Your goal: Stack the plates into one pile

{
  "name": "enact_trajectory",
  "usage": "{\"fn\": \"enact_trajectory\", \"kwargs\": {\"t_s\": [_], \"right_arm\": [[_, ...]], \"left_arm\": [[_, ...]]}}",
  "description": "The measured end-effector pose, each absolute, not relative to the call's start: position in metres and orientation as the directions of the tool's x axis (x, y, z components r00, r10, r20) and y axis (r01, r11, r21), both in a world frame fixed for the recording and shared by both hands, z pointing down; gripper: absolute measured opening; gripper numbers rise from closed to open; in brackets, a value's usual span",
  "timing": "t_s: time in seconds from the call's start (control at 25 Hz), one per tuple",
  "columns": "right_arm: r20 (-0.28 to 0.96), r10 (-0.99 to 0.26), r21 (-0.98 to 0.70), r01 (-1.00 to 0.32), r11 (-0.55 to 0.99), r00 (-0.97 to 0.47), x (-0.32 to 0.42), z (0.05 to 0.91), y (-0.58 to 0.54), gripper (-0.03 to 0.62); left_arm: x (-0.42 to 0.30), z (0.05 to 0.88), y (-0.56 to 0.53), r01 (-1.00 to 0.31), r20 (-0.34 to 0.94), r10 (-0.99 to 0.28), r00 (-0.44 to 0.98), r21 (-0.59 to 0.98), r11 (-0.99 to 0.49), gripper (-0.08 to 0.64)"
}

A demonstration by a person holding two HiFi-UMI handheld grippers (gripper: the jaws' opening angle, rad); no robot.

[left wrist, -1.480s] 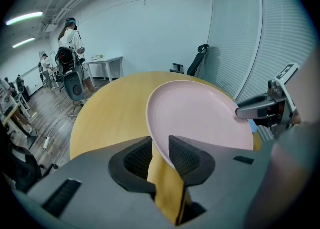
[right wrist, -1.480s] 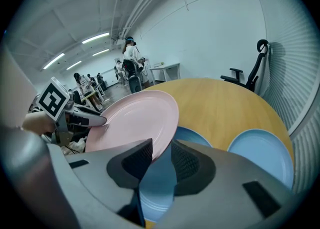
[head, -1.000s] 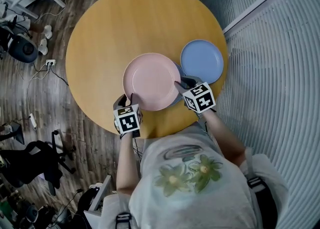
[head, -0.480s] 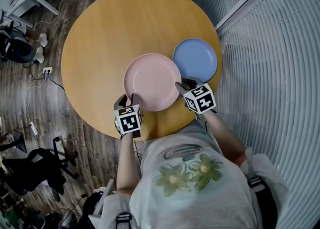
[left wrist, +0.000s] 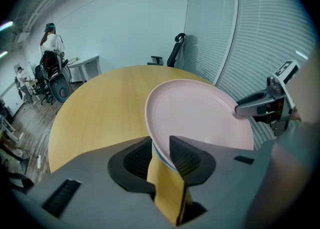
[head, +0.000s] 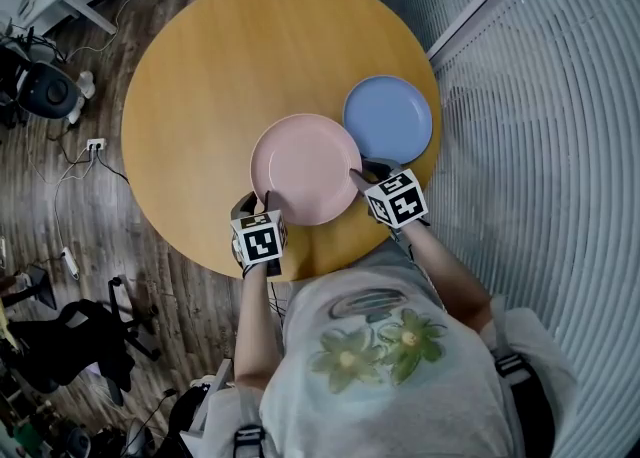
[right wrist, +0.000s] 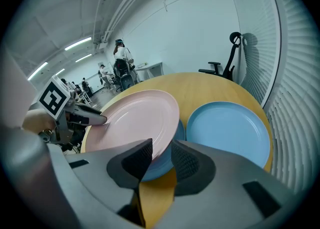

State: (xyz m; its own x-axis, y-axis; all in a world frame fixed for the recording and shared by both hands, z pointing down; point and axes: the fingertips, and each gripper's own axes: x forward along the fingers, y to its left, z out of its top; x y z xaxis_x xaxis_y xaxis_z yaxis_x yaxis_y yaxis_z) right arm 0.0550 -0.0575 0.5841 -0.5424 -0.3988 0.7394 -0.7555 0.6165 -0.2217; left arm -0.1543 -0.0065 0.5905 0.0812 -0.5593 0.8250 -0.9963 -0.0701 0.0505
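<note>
Pinched at opposite rims in narrowed jaws of left gripper (left wrist: 160, 149) and right gripper (right wrist: 161, 156): pink plate (head: 305, 168), just beside blue plate (head: 388, 118)

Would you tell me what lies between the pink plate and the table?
A blue plate, directly under the pink plate; the right gripper view shows it.

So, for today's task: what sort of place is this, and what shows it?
Probably an open-plan office or lab workspace: swivel office chairs stand at the back, a white desk sits nearby, and a power strip with cables lies on the wood floor beside the round table.
</note>
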Motion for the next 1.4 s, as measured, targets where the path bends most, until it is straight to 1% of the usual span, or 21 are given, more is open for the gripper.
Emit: {"fn": "enact_trajectory", "kwargs": {"t_s": [0.24,0.44,1.16,1.4], "right_arm": [[0.754,-0.385,-0.237,-0.766,0.598,-0.533,0.058,0.602,-0.056,0.135],[0.766,-0.374,-0.242,-0.773,0.586,-0.523,0.057,0.614,-0.058,0.135],[0.802,-0.344,-0.234,-0.788,0.569,-0.487,0.061,0.656,-0.061,0.135],[0.807,-0.342,-0.222,-0.784,0.58,-0.482,0.059,0.656,-0.063,0.133]], "left_arm": [[-0.152,0.604,-0.008,-0.995,0.839,-0.538,0.082,0.043,-0.085,0.118],[-0.154,0.615,-0.017,-0.993,0.832,-0.548,0.084,0.028,-0.111,0.118],[-0.152,0.655,-0.022,-0.992,0.862,-0.503,0.065,0.004,-0.122,0.118],[-0.154,0.659,-0.023,-0.993,0.863,-0.502,0.056,-0.006,-0.12,0.118]]}}
